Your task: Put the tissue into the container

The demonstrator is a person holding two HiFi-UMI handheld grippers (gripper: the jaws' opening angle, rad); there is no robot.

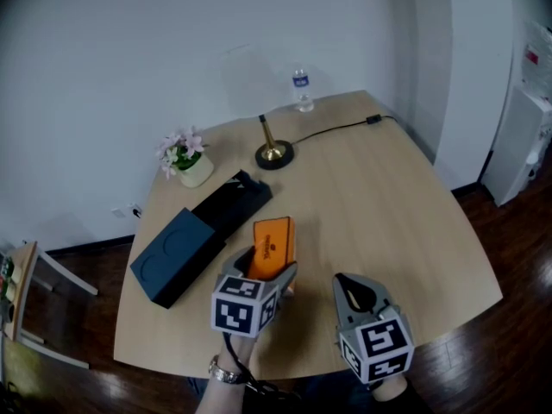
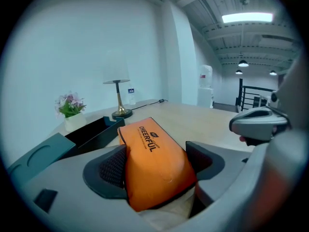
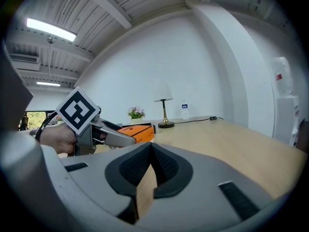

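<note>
An orange tissue pack (image 1: 272, 244) sits between the jaws of my left gripper (image 1: 271, 267), which is shut on it a little above the table. In the left gripper view the tissue pack (image 2: 153, 161) fills the gap, with both dark pads (image 2: 112, 168) against its sides. The container (image 1: 231, 205) is a dark, open box on the wooden table (image 1: 388, 205), just beyond and left of the pack, with its dark blue lid (image 1: 176, 255) lying beside it. My right gripper (image 1: 349, 285) hovers near the front edge, shut with nothing in it; its pads (image 3: 166, 167) meet.
At the far side of the table stand a brass lamp base (image 1: 273, 152), a small flower pot (image 1: 187, 160) and a water bottle (image 1: 301, 89). A black cable (image 1: 341, 128) runs from the lamp to the right. A chair (image 1: 26, 300) stands on the floor at the left.
</note>
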